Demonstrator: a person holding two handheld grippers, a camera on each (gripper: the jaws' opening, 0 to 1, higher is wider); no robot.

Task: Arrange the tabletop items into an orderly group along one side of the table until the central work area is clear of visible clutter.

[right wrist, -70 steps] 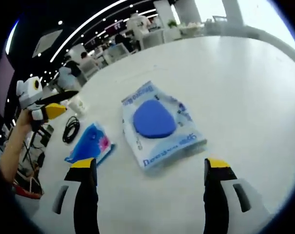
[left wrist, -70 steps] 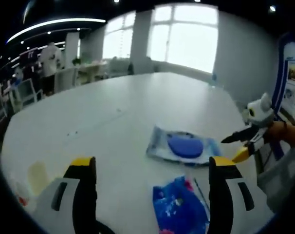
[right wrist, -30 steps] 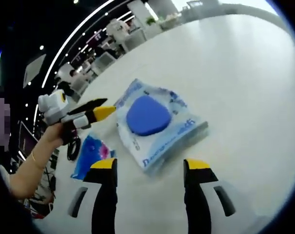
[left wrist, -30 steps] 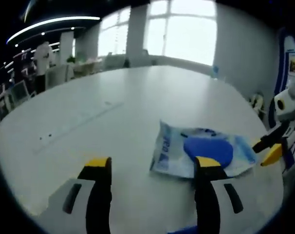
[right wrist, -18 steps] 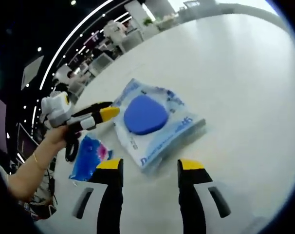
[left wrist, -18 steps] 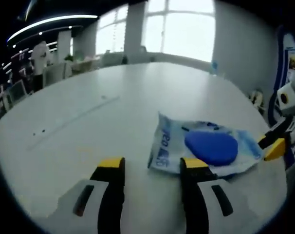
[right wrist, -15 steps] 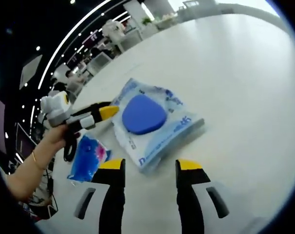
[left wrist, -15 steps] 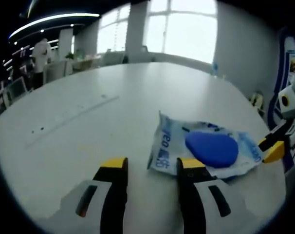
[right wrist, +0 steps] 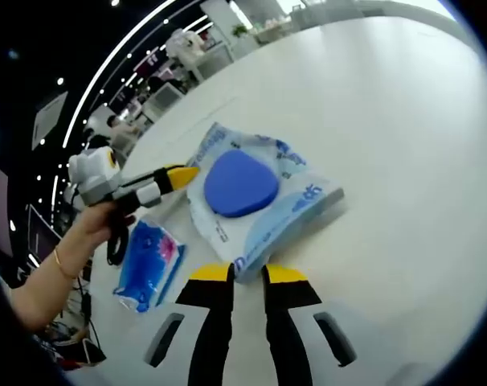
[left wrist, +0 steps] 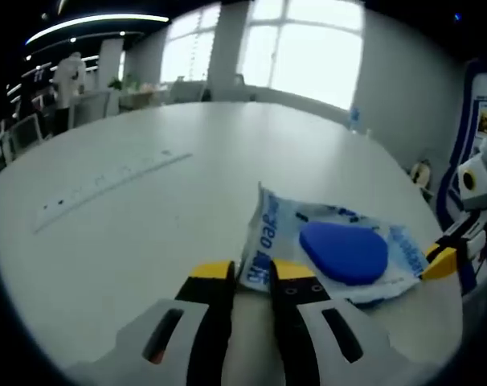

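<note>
Blue lettering runs along the edges of the clear wipes pack (left wrist: 332,249) — in the left gripper view the near edge shows large characters that look like "oeO", too warped to read as a word. In the right gripper view the same pack (right wrist: 259,193) carries blue print along its rim, also unreadable.

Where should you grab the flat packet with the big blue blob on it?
By a thin edge. The packet lies flat on the table, so its top gives nothing to pinch. Its near corner sits right before the right gripper, and the left gripper meets the opposite edge. Coming in low along the table, from either side, looks best.
</note>
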